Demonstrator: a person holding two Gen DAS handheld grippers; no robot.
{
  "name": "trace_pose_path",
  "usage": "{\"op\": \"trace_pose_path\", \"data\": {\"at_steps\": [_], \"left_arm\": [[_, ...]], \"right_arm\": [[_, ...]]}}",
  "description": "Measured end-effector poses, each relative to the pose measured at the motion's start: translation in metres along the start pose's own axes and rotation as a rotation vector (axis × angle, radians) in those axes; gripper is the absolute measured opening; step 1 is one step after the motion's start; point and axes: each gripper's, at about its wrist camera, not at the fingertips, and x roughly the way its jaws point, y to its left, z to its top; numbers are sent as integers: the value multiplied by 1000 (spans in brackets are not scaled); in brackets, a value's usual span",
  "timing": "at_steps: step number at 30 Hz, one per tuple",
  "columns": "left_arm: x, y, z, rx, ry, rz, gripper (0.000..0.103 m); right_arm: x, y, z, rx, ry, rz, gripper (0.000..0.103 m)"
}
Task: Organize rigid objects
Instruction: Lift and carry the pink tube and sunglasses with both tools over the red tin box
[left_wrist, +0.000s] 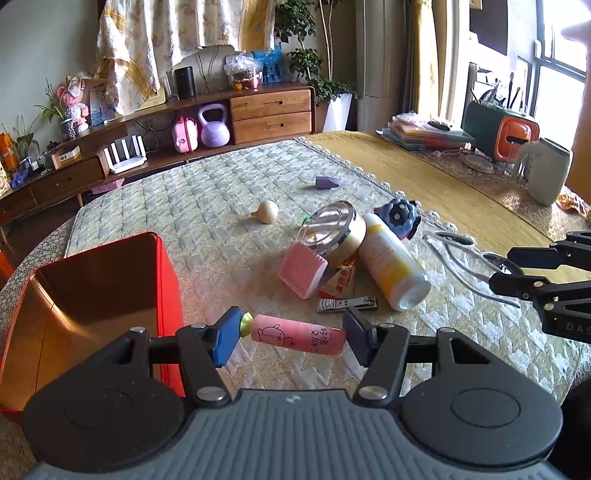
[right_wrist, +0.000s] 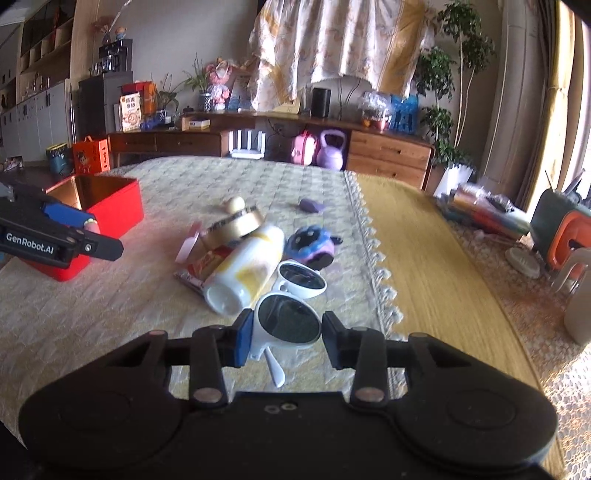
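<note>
While the red box (left_wrist: 92, 295) sits open on the quilted table cover (left_wrist: 207, 206), the left gripper (left_wrist: 286, 334) hovers just beside its right wall, clamped end to end on a pink tube (left_wrist: 299, 338). Further right of the box lies a white bottle (left_wrist: 391, 266) in the clutter, and beyond it the right gripper (right_wrist: 286, 334) pinches white sunglasses (right_wrist: 288, 321) at one lens.

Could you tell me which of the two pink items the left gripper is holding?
The left gripper holds the pink tube, printed with a cartoon and yellow-capped. The ribbed pink block lies untouched against the gold jar.
</note>
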Motion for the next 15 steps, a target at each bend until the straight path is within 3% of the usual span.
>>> {"op": "trace_pose_path", "data": {"at_steps": [7, 15], "left_arm": [[-19, 15, 14, -22, -46, 10, 60], [-42, 54, 30, -66, -84, 67, 60]], "right_arm": [[-22, 7, 26, -16, -71, 54, 38], [-23, 43, 67, -62, -108, 168, 38]]}}
